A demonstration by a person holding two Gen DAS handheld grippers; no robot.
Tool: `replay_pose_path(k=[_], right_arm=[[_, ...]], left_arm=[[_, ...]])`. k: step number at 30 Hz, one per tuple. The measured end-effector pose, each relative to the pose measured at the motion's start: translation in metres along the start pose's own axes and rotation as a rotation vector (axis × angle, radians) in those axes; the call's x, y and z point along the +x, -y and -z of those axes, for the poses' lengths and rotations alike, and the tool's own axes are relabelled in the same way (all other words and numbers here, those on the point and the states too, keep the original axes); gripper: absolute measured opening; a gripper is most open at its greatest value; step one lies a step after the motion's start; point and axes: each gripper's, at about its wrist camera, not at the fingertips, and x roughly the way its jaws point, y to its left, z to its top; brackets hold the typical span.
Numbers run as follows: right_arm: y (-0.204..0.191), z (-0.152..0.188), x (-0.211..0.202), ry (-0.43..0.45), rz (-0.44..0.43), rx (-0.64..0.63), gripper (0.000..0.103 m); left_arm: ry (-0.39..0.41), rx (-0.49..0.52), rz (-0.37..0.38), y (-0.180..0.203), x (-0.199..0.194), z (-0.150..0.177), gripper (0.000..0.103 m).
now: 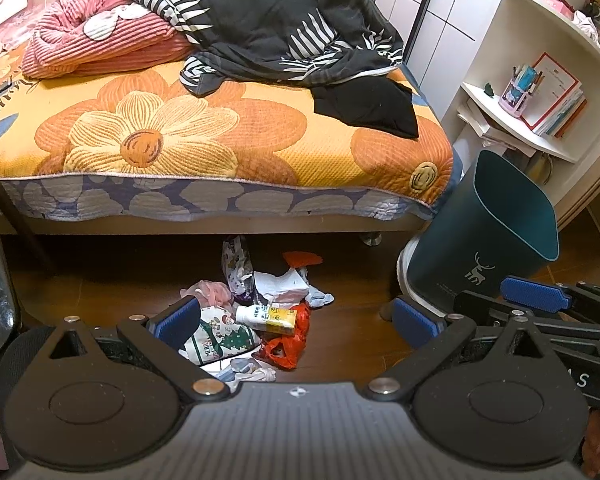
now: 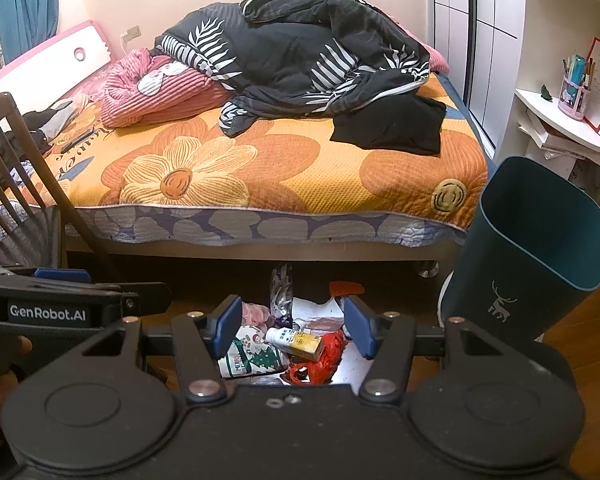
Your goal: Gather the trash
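A pile of trash lies on the wooden floor by the bed's edge. It holds a white and yellow bottle [image 1: 266,316] [image 2: 294,340], a red plastic bag [image 1: 288,344] [image 2: 320,356], a Christmas-print bag [image 1: 216,340] [image 2: 252,356], crumpled white paper [image 1: 284,284] and a patterned wrapper [image 1: 238,268]. A dark teal bin [image 1: 488,240] [image 2: 528,248] with a deer mark stands tilted to the right of the pile. My left gripper [image 1: 296,320] hangs open over the pile, holding nothing. My right gripper [image 2: 294,328] is open too, its blue pads either side of the bottle in view, above it.
The bed [image 2: 284,184] with an orange flower cover, a dark quilt and a pink blanket fills the back. A wooden chair [image 2: 20,160] stands at the left. A white shelf unit [image 1: 540,120] with books stands behind the bin. A hand [image 2: 4,380] holds the left gripper.
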Motion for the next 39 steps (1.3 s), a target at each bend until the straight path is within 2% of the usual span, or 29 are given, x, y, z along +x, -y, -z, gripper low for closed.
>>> replay_pose_path(k=[13, 39], right_arm=[[-0.0001, -0.0002, -0.0024, 0.019, 0.006, 0.003, 0.057], [-0.0008, 0.0022, -0.0044, 0.02, 0.008, 0.006, 0.057]], left_arm=[[0.048, 0.029, -0.019, 0.0063, -0.008, 0.0014, 0.103], [0.051, 0.029, -0.019, 0.0082, -0.0083, 0.003, 0.103]])
